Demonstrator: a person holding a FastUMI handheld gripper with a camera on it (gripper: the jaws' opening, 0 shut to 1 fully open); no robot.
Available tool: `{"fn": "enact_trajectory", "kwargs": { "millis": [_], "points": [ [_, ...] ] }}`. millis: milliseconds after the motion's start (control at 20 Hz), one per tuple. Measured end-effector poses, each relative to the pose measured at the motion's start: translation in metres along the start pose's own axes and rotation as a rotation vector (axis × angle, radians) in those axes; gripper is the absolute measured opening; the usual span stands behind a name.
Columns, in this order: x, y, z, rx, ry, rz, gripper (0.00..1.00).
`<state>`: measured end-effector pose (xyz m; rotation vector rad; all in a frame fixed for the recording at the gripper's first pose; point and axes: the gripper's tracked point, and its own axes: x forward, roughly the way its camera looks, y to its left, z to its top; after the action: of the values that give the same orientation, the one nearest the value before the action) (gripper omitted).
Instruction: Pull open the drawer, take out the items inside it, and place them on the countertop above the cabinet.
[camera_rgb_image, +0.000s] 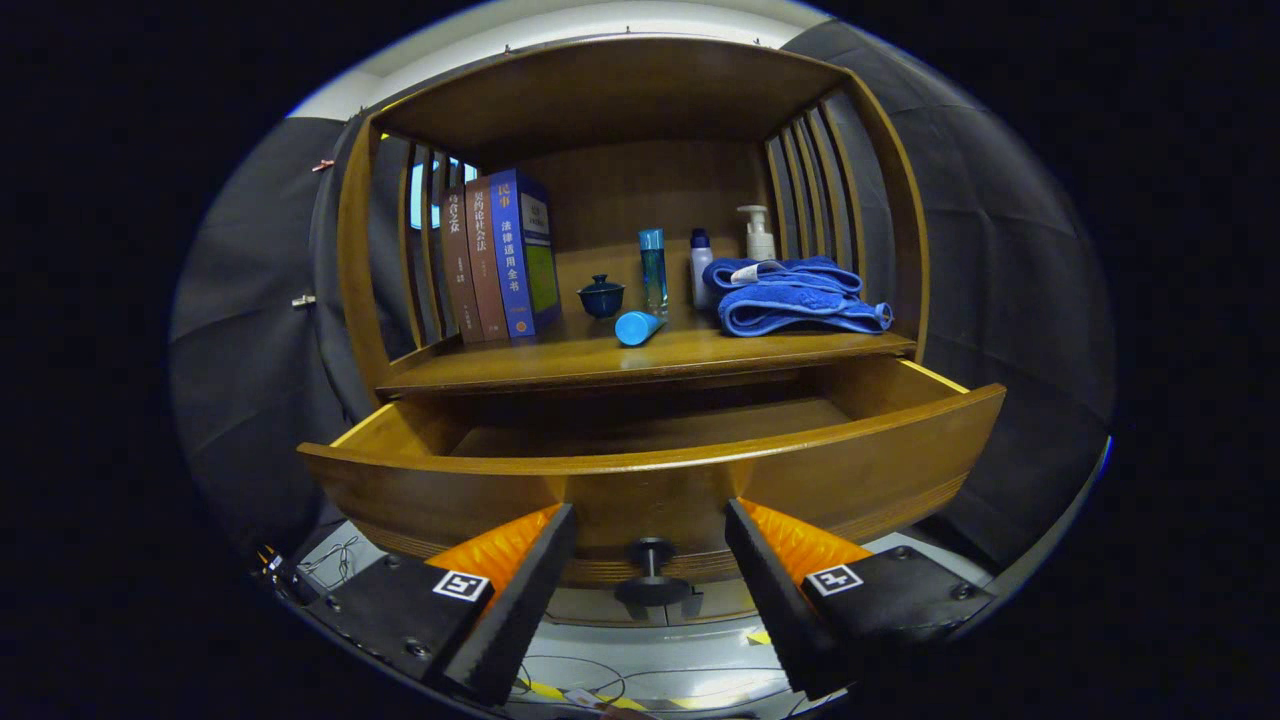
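Wooden cabinet (640, 110) faces you; its drawer (800, 470) stands pulled out. Your gripper (650, 560) is spread, the knob (650, 575) between its fingers, untouched. Towel (795, 300) and bottles (652, 265) sit on the countertop (600, 358).

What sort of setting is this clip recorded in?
Likely a staged household booth: a wooden cabinet with its drawer open, books and a blue towel on the countertop, dark cloth behind. The hand-held gripper is open around the drawer knob.
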<state>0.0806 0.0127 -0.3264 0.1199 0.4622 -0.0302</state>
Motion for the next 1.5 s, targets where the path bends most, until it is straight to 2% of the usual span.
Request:
{"fn": "enact_trajectory", "kwargs": {
  "millis": [300, 700, 1500],
  "points": [
    [0.046, 0.002, 0.010, 0.000, -0.014, -0.001, 0.99],
    [0.083, 0.004, 0.020, 0.022, -0.020, 0.000, 0.99],
    [0.089, 0.004, 0.023, 0.014, -0.012, 0.000, 0.98]
  ]
}}
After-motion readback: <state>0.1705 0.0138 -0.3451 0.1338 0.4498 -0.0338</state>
